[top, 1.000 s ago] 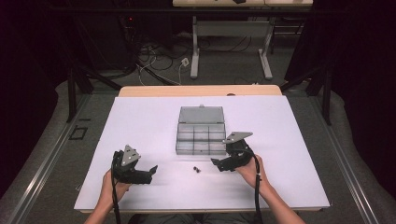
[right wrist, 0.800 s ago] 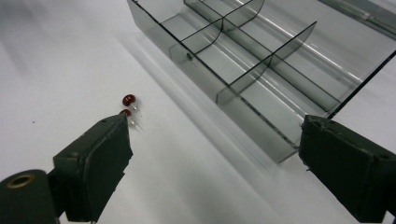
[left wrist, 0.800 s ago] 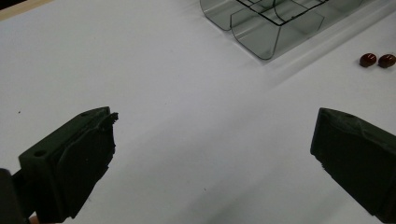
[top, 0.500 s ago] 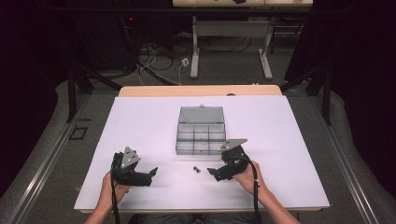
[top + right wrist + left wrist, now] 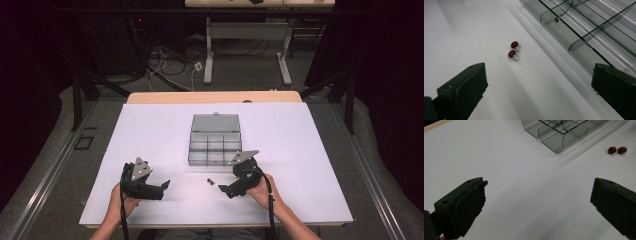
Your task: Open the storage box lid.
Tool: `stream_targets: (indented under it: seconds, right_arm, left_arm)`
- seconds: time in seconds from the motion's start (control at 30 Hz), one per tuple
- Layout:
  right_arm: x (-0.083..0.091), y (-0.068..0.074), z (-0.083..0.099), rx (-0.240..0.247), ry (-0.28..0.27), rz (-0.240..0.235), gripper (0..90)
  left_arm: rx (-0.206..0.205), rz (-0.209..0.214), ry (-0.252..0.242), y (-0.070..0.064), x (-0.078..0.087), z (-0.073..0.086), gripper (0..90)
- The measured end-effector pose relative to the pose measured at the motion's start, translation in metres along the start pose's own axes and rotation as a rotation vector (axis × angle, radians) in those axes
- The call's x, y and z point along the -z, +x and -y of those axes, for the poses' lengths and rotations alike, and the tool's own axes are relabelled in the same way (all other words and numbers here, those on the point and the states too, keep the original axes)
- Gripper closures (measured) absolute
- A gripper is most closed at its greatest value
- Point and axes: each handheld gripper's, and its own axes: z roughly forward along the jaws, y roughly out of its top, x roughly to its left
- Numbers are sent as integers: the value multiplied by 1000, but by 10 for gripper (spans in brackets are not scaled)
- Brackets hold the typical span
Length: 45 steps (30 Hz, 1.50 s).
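Two small dark-red stud earrings [image 5: 513, 50] with thin metal posts lie side by side on the white table, just in front of a clear compartmented plastic box [image 5: 215, 140] whose lid is open. In the high view they are a dark speck [image 5: 210, 181]; the left gripper view has them at its upper right [image 5: 617, 150]. My right gripper [image 5: 223, 190] is open, low over the table, jaws pointing left toward the earrings. My left gripper [image 5: 167, 186] is open near the front left, jaws wide apart and empty. The box [image 5: 556, 131] lies ahead of it.
The white table top [image 5: 300, 150] sits on a wooden desk. The box compartments [image 5: 599, 27] look empty. Beyond the table's far edge are cables and a desk frame [image 5: 245, 45] on the floor.
My right gripper has moved down and to the left, from beside the box's front corner to close by the earrings. The left gripper has stayed in place.
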Motion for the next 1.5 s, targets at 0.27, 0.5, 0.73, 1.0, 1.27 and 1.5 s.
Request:
stream_targets:
  seconds: [0.27, 0.5, 0.73, 1.0, 1.27, 1.5]
  right_arm:
    - [-1, 4, -2, 24, -21, -13, 0]
    - [-6, 6, -3, 37, -21, -28, 1]
    - [-12, 11, -6, 43, -21, -55, 0]
    - [-18, 11, -8, 66, -32, -78, 14]
    - [-22, 13, -11, 77, -37, -85, 60]
    - [-26, 12, -13, 83, -28, -99, 108]
  left_arm:
    - [-12, 4, 6, 0, -2, 0, 0]
    - [-15, 7, 13, 0, -3, 0, 0]
    - [-22, 7, 15, 0, -3, 0, 0]
    - [-26, 0, 15, -2, -4, -1, 0]
    - [-38, -7, 19, -1, -4, -1, 0]
    - [-34, -5, 20, 0, -5, -1, 0]
